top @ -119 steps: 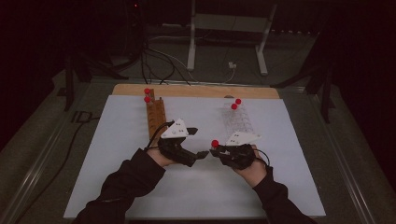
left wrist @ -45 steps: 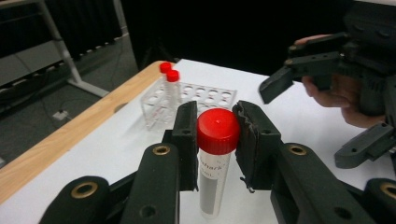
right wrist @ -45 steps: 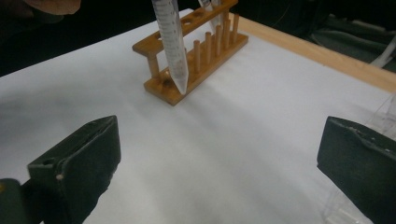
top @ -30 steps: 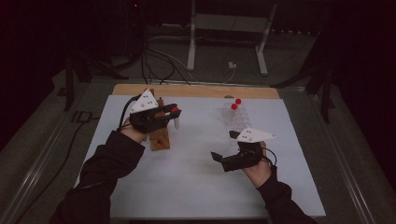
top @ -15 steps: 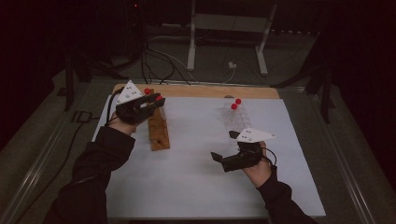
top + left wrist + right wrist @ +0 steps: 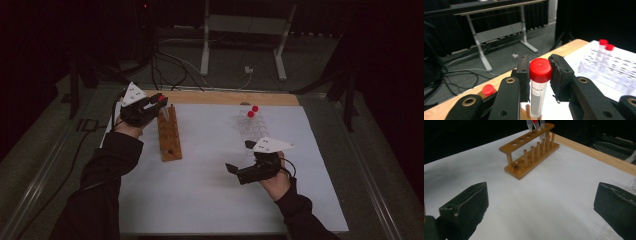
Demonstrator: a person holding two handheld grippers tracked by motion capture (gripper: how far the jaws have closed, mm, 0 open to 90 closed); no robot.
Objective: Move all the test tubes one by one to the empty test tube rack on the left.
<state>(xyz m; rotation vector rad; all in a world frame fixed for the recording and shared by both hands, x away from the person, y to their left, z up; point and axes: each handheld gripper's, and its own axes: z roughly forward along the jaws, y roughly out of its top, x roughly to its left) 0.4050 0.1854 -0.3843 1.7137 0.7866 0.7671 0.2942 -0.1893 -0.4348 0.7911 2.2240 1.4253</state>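
Note:
My left gripper (image 6: 154, 103) is shut on a clear tube with a red cap (image 6: 540, 70), held upright at the far end of the wooden rack (image 6: 169, 135). The rack's far end carries another red-capped tube (image 6: 488, 89), just below and left of the held one. In the right gripper view, tube bottoms (image 6: 534, 125) hang at the far holes of the wooden rack (image 6: 530, 153). My right gripper (image 6: 234, 172) rests low over the white mat, jaws wide open with nothing between them (image 6: 541, 195).
A clear plastic rack (image 6: 253, 129) with two red-capped tubes (image 6: 255, 108) stands at the back right of the white mat (image 6: 210, 200); it also appears in the left gripper view (image 6: 614, 70). A wooden strip (image 6: 225, 97) borders the mat's far edge.
My left gripper has carried the tube from above the rack's middle toward its far left end. The right gripper has stayed put and open.

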